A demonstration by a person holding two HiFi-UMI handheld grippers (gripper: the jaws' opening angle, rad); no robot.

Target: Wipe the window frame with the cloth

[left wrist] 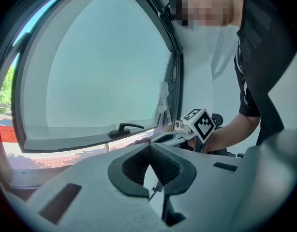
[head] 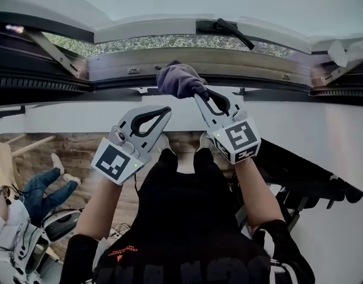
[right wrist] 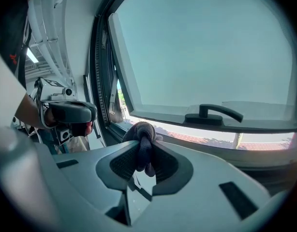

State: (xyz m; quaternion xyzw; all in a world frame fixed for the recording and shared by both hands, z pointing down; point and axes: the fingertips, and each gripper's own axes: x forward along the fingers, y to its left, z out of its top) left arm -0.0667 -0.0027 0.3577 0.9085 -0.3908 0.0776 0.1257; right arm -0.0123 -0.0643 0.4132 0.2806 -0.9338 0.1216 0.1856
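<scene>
**Cloth wadded in the right gripper, at the frame**

Nearest is the person's black shirt (head: 181, 218), with small orange print on it that is too blurred to read. The marker cubes (head: 113, 161) on both grippers carry black-and-white squares only, no words.

The left gripper (head: 167, 110) hangs short of the window with its jaws together at the tips and nothing between them.

The right gripper (head: 200, 94) reaches further. Its jaws are clamped on a dark grey cloth (head: 180, 78) that bulges past the tips as a rounded wad, with a short tail hanging between the jaws.

The cloth looks soft, light and limp, and should mould to ledges and grooves. It will likely drag on the seals, so a firm pinch through the bunched middle, as here, should suit, with a fat pad left out front.

The wad lies at the grey lower rail of the frame (head: 240, 61), near its middle. It is probably touching, though no view settles that.

Beyond the frame, the open sash (right wrist: 201, 42) tilts outward with a black handle (head: 232, 31) on its lower edge.
</scene>
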